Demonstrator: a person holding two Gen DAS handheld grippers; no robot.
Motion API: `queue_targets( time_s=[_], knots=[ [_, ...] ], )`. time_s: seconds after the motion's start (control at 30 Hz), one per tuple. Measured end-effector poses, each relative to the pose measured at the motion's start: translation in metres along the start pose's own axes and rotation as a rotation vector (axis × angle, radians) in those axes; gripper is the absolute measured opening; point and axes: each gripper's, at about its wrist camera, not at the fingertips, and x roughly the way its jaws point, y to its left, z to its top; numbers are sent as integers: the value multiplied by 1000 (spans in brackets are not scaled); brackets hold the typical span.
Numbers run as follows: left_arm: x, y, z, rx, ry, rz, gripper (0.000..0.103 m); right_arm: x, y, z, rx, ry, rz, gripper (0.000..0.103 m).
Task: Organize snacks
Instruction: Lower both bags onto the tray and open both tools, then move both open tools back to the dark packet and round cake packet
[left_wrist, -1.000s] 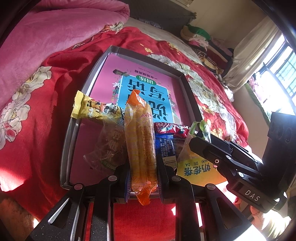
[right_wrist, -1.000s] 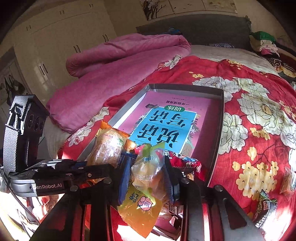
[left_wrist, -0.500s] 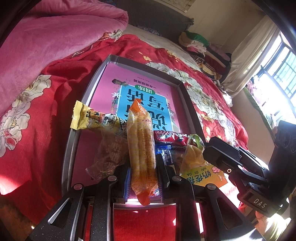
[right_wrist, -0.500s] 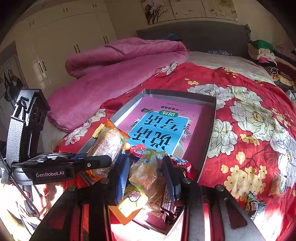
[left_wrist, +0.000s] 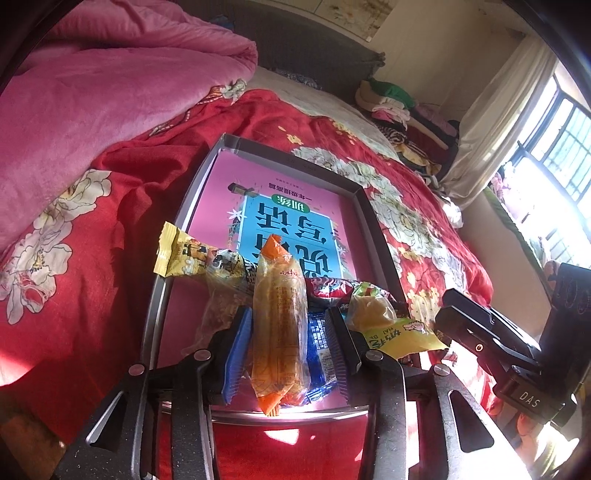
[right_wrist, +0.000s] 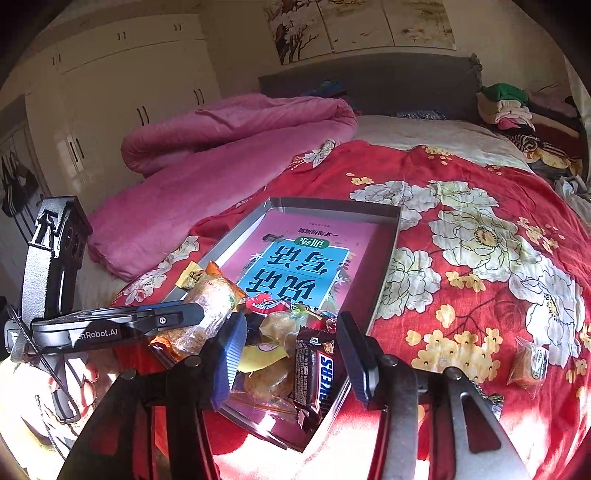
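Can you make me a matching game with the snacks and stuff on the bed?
Things:
1. long orange snack pack
2. Snickers bar
3. small clear-wrapped snack
4. pink blanket

Places:
A. alone on the flowered red bedspread, outside the tray
B. heaped at the far side of the bed
C. between the opening fingers of the left tool
D. in the tray's near corner, in front of the right tool

Pairs: 1-C, 2-D, 3-A, 4-B
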Motion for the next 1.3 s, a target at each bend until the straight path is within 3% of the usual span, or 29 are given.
queue_targets(
  time_s=[0.5, 0.6, 1.3],
  knots=[
    [-23, 3, 9, -32, -75, 19, 51, -32, -40, 2, 63, -45, -86, 59],
    [-27, -3, 11, -25, -83, 16, 61, -41, -51, 2, 71, -53, -105, 62],
    [-34, -71, 5, 94, -61, -48, 63, -95, -126, -6, 184, -95, -257, 66]
  ],
)
